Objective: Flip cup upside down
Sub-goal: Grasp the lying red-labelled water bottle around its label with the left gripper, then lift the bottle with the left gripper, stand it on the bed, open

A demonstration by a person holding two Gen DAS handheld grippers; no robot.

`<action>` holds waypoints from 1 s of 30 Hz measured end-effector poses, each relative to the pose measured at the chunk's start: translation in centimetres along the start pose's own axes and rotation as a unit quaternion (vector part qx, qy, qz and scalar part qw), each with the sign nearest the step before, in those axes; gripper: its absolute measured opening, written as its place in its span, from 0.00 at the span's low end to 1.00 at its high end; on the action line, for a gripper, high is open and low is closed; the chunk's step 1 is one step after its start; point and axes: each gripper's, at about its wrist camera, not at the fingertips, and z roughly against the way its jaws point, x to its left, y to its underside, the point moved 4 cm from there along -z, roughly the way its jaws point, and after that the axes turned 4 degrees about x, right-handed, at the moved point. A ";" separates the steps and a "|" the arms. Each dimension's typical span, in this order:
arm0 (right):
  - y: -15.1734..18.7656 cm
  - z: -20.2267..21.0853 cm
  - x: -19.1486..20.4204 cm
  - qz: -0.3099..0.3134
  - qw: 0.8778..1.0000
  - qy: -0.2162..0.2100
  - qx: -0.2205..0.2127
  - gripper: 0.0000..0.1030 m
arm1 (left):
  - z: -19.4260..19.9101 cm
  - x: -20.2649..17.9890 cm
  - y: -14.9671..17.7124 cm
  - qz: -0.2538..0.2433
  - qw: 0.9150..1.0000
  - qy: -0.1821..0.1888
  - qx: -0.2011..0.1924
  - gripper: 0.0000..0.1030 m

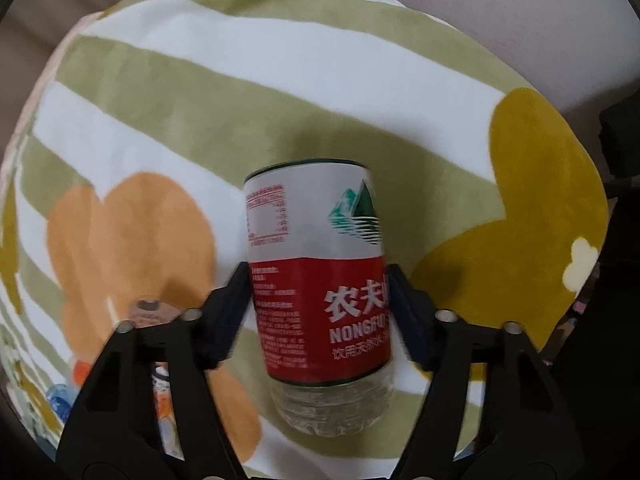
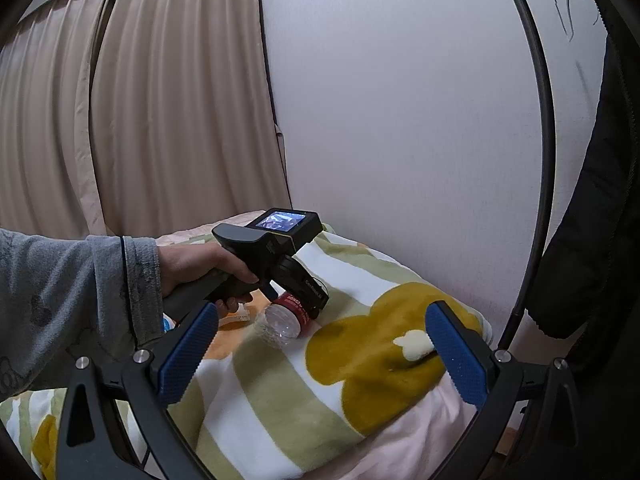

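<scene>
The cup (image 1: 316, 280) is a cut-off clear plastic bottle with a red and white label. In the left wrist view my left gripper (image 1: 318, 276) is shut on its red label band, one finger on each side. Its clear ribbed base is nearest the camera and its rim points away. From the right wrist view the cup (image 2: 286, 316) lies tilted just above the striped blanket (image 2: 280, 400), base toward this camera, and a hand (image 2: 200, 268) in a grey sleeve holds the left gripper. My right gripper (image 2: 323, 312) is open and holds nothing, well short of the cup.
The soft green and white blanket (image 1: 200, 80) with orange and mustard shapes covers the whole bed. A white wall (image 2: 400, 120) and beige curtains (image 2: 140, 120) stand behind it. A dark jacket (image 2: 592, 240) hangs at right. Small colourful items (image 1: 160, 396) lie at the lower left.
</scene>
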 end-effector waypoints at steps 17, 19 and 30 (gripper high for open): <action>-2.2 3.2 3.1 0.011 0.999 -0.014 -0.029 1.00 | 11.1 1.0 12.1 -0.081 0.994 -0.013 -0.077 0.59; -2.4 4.0 3.9 0.009 0.999 -0.022 -0.037 1.00 | 11.8 1.7 15.8 -0.069 0.994 -0.013 -0.079 0.59; -1.4 6.0 9.5 0.010 0.997 -0.080 -0.019 1.00 | 6.3 6.9 30.4 -0.018 0.999 -0.031 -0.015 0.59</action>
